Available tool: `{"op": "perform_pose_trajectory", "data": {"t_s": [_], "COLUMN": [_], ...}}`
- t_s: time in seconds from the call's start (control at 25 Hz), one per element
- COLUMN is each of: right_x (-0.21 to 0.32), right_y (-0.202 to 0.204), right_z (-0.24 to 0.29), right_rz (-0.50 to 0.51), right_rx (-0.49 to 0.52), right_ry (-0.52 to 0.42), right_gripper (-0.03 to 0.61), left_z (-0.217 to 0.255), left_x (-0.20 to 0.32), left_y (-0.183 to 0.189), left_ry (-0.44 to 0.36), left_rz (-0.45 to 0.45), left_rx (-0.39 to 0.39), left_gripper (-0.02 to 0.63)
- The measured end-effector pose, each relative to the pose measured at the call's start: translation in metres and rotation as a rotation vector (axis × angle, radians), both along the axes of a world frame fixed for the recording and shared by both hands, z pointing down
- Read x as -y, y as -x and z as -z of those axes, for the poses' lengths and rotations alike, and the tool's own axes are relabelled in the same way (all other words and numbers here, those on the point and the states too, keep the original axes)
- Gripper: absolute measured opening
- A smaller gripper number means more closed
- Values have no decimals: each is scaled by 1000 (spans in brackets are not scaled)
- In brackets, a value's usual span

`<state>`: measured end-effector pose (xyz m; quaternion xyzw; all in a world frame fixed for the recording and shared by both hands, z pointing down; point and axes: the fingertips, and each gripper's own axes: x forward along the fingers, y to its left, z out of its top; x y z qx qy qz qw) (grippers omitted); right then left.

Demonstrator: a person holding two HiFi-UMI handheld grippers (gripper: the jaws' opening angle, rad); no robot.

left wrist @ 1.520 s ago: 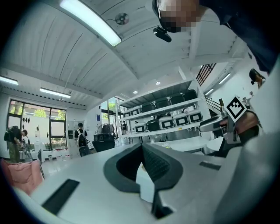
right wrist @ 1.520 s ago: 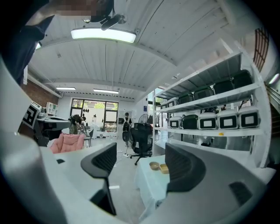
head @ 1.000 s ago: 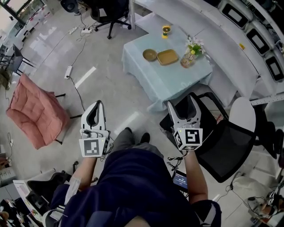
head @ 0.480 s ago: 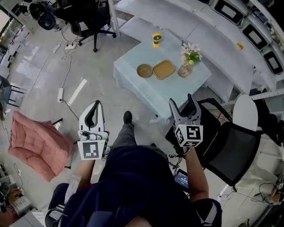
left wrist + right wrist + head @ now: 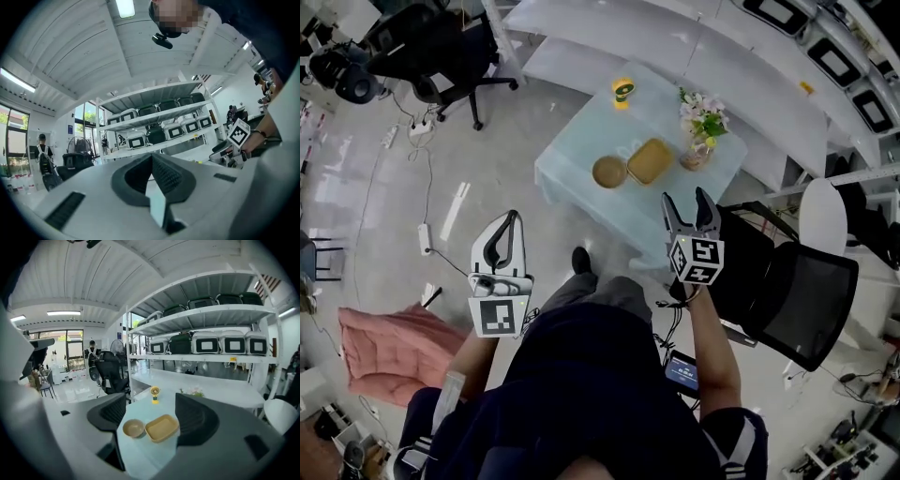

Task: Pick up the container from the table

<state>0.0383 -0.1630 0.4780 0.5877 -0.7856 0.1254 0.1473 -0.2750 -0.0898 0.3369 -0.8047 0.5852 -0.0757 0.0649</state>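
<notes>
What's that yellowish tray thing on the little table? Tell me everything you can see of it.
The container is a shallow, tan-yellow rectangular dish with rounded corners and a raised rim. It looks empty. It lies flat on the pale blue tablecloth, close beside a round brown bowl, with a flower vase on its other side. Nothing grips it. The right hand-held gripper is open and short of it.

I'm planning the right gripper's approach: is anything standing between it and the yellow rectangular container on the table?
Nothing visible does. The right gripper, jaws apart, looks straight at the yellow container across bare tablecloth. The round bowl sits close at its left, off the line.
</notes>
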Motion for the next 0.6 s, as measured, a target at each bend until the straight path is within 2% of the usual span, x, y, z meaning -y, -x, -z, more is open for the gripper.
{"op": "perform_pose_trajectory", "data": {"t_s": [0.2, 0.36, 0.6], "right_x": [28, 49, 73], "right_y": [-2, -10, -27], "right_z": [-35, -65, -125], "right_rz": [-41, -63, -86], "right_rx": [-21, -31, -35], "right_ry": [57, 112, 243], "right_gripper": [325, 321, 311], "left_z": [-9, -15, -22], "left_x": [28, 42, 59], "left_y": [3, 7, 9], "left_ry": [7, 22, 51], "left_rz": [-25, -7, 31], "left_rx": [-1, 1, 18], "left_gripper": [5, 5, 5]}}
